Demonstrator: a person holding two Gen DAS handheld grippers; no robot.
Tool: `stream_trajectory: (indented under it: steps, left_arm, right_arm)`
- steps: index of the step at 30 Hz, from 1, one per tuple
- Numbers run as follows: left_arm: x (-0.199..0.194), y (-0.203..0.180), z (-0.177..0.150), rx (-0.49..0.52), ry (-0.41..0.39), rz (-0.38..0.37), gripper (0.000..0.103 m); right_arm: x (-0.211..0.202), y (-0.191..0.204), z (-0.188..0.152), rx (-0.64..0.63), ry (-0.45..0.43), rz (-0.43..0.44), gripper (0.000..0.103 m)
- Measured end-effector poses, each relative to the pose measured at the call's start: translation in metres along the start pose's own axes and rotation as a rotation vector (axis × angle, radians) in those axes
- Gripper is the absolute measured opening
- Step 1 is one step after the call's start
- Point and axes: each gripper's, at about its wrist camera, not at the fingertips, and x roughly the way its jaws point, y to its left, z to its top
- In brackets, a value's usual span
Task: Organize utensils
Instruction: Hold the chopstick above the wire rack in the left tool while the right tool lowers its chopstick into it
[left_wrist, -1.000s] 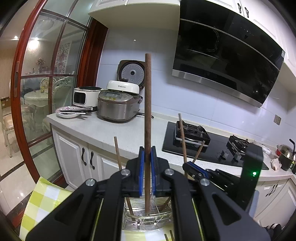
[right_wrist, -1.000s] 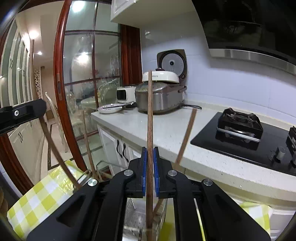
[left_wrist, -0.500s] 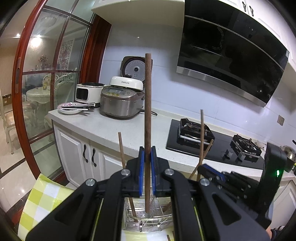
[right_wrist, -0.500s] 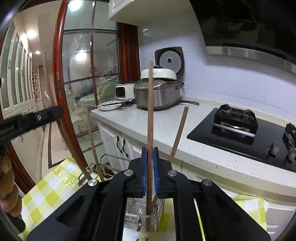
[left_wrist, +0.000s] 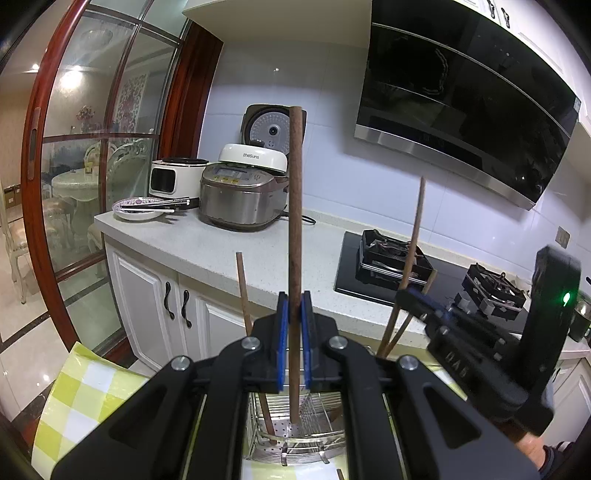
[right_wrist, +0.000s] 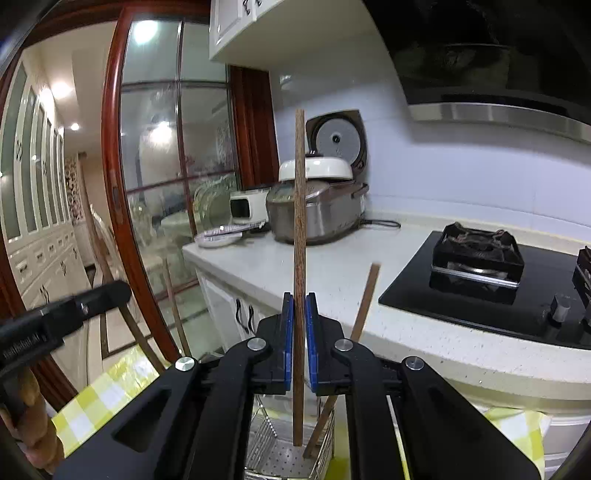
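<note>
White speckled stone counter (left_wrist: 229, 254) runs along the back, carrying a steel rice cooker (left_wrist: 240, 199) and black glass hob (left_wrist: 413, 273); nearer, on yellow-checked cloth (left_wrist: 77, 398), sits a wire metal utensil basket (left_wrist: 295, 439) with two brown chopsticks leaning in it. Left hand-held gripper (left_wrist: 294, 343) pinches a dark wooden chopstick (left_wrist: 295, 221) upright, lower tip inside the basket. Right hand-held gripper (right_wrist: 300, 343) likewise clamps an upright brown wooden chopstick (right_wrist: 299, 240), tip just above the basket floor.
</note>
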Motion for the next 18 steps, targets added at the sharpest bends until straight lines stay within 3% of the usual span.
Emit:
stream_trajectory:
  steps: [18]
  left_arm:
    - [0.020, 0.000, -0.017, -0.005, 0.059, -0.015, 0.007]
  right_arm:
    - [0.025, 0.002, -0.046, -0.028, 0.137, -0.062, 0.009]
